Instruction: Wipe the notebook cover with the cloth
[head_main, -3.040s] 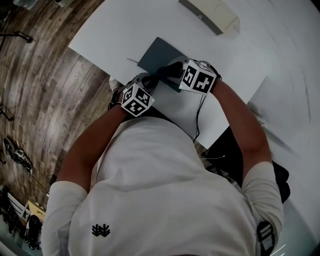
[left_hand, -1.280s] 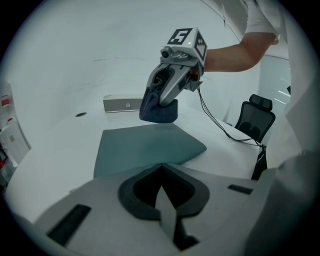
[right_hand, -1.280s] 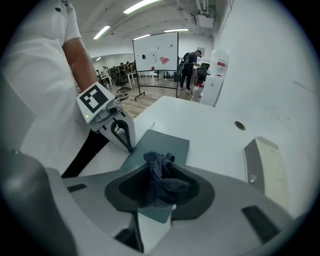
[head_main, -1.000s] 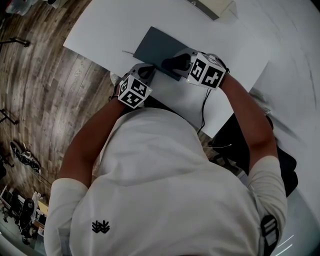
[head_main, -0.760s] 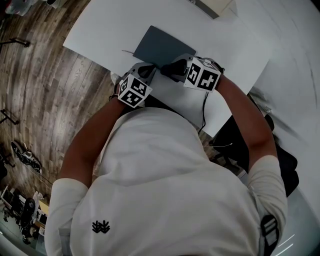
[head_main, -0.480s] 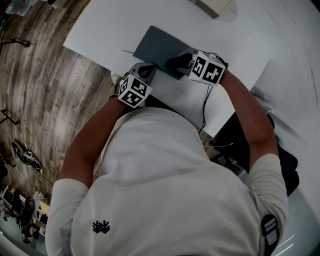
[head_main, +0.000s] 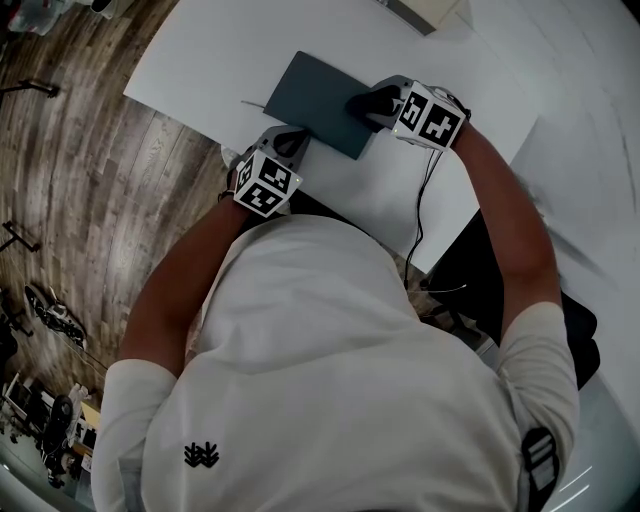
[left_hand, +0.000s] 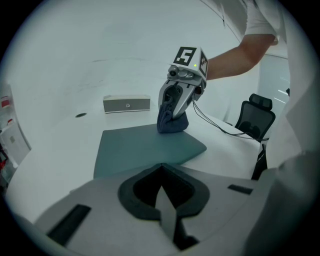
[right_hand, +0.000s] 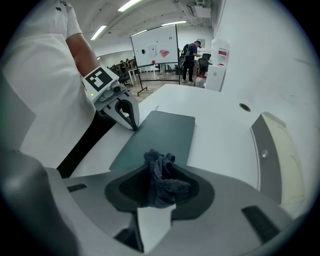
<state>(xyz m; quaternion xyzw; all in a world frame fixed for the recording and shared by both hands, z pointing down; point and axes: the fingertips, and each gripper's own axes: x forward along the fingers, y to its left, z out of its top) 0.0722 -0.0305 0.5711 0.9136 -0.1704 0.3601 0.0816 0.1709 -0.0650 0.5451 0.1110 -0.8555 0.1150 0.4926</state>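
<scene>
As cloth sits by notebook's edge, left tongs at corner

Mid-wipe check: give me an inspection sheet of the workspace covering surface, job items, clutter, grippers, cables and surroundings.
Surface: white table, with one small dark spot.
Job's things: dark teal notebook lies flat and closed. Dark blue cloth is bunched and rests on the cover near one edge.
Clutter: pale long box sits beyond the notebook, apart from it.
Grippers: right gripper has its fingers shut on the cloth. Left gripper has its fingers together, tips at the notebook's near corner.
Cables: black cable runs from the right gripper across the table towards its edge.
Surroundings: wood floor, black chair, whiteboard.
</scene>
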